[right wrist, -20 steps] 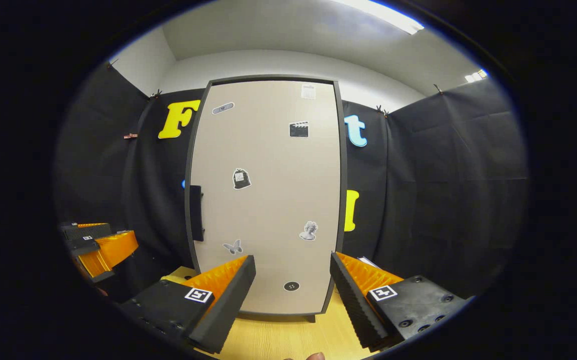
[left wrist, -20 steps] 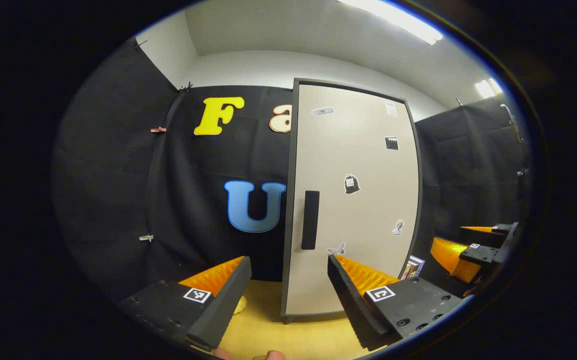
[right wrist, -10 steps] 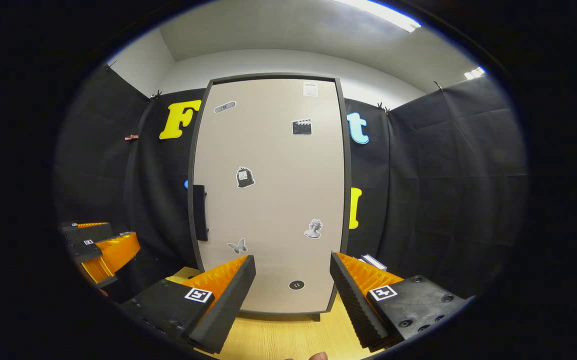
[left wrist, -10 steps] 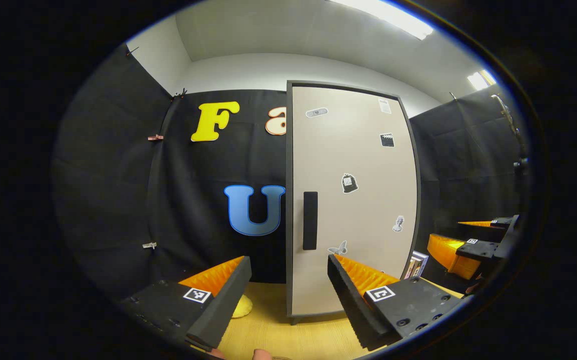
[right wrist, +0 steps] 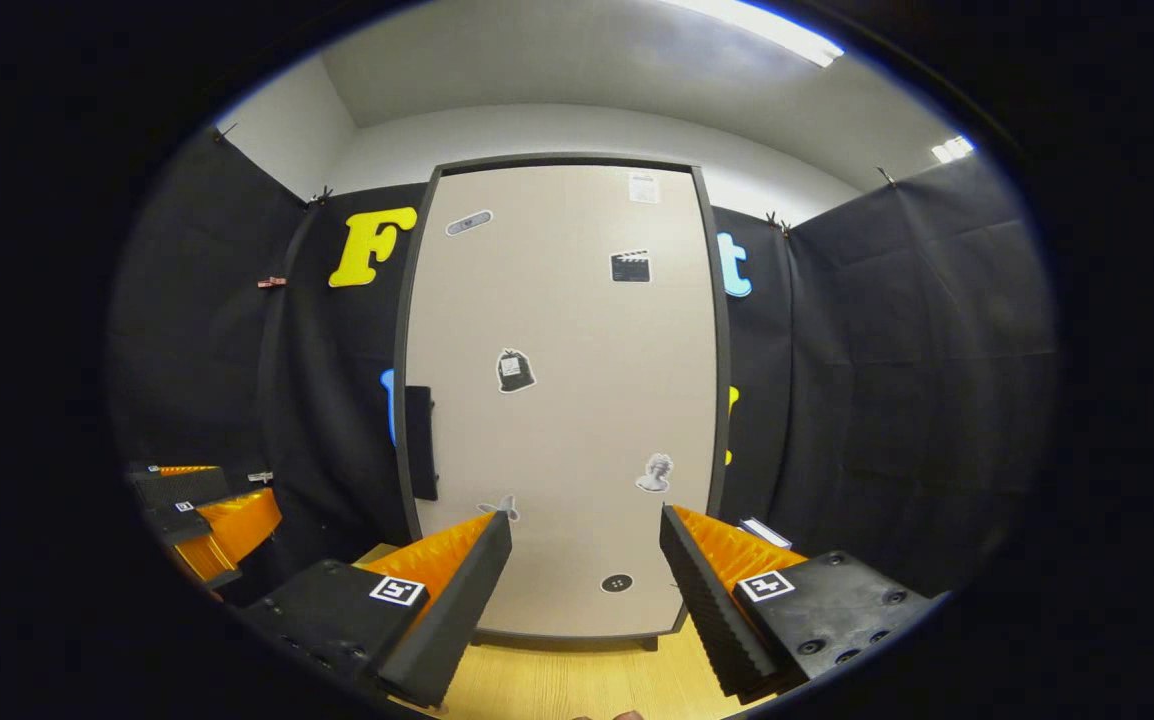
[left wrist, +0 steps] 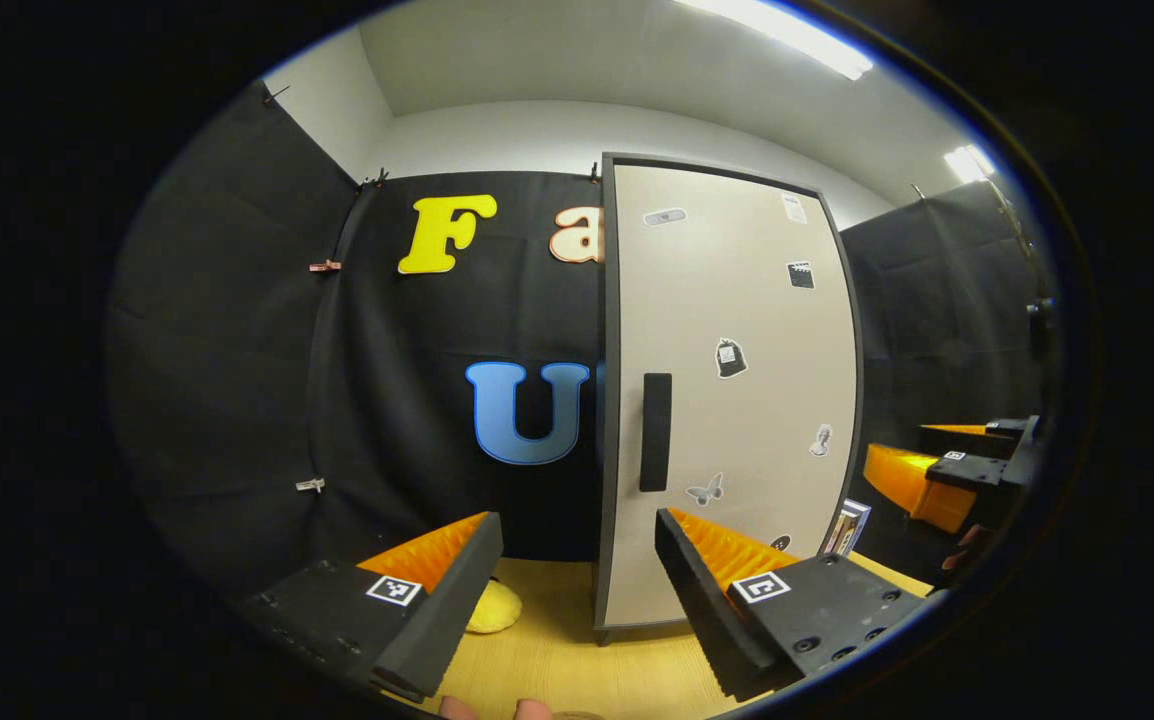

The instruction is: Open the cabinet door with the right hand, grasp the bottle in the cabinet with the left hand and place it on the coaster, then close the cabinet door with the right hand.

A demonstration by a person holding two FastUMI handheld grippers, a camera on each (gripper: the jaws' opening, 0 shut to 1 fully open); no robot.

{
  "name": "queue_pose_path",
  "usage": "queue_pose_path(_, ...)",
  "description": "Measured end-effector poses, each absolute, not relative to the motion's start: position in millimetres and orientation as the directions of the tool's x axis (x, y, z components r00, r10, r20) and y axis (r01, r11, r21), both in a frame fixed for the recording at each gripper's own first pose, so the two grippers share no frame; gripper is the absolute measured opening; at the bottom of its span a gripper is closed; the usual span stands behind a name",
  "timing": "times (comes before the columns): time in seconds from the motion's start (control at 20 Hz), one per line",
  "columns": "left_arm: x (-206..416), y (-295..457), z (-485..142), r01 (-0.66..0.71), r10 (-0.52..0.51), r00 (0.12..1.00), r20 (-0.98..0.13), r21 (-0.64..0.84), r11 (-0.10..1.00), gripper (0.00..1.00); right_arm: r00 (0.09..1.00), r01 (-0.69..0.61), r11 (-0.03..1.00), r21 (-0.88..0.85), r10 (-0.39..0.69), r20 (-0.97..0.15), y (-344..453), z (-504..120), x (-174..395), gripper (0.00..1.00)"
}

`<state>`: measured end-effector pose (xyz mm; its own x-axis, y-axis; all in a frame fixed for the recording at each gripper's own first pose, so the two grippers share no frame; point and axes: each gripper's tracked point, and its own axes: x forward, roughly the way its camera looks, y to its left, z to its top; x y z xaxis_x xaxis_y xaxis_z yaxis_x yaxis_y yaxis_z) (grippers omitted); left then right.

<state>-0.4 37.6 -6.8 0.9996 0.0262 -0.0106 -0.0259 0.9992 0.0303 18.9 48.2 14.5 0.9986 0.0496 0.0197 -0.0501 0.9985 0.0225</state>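
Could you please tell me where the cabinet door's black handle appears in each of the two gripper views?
Left gripper view: the handle stands upright just right of centre, by the door's left edge.
Right gripper view: the handle sits left of centre, again at the door's left edge.
Shared landmark: the butterfly sticker, low on the door.

Both gripper views face the tall beige grey-framed cabinet door ahead, near; left view sits further left.

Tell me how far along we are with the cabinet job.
Nothing is done yet: the cabinet door is shut. In hand: the right claw is open, facing the door, off its black handle. The left claw is open, holding nothing. Left: opening, moving the bottle, closing.
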Motion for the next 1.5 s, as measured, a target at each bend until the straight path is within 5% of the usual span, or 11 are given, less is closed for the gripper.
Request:
queue_pose_path(1.0, 12, 139, -26, -0.163, 0.164, 0.986, -0.024, 0.039, 0.986, 0.97, 0.983, -0.184, 0.981, 0.060, 0.185, -0.015, 220, -1, 152, 0.97)
queue_pose_path(1.3, 14, 143, -30, -0.162, 0.162, 0.986, -0.032, 0.026, 0.987, 0.97, 0.992, -0.118, 0.989, 0.087, 0.121, -0.021, 226, -8, 189, 0.70)
queue_pose_path(1.35, 13, 143, -30, -0.162, 0.163, 0.986, -0.031, 0.024, 0.986, 0.97, 0.993, -0.112, 0.990, 0.090, 0.115, -0.029, 227, -12, 193, 0.38)
queue_pose_path(1.5, 11, 141, -30, -0.161, 0.161, 0.986, -0.031, 0.027, 0.987, 0.97, 0.996, -0.088, 0.993, 0.077, 0.091, -0.026, 224, -12, 194, 0.43)
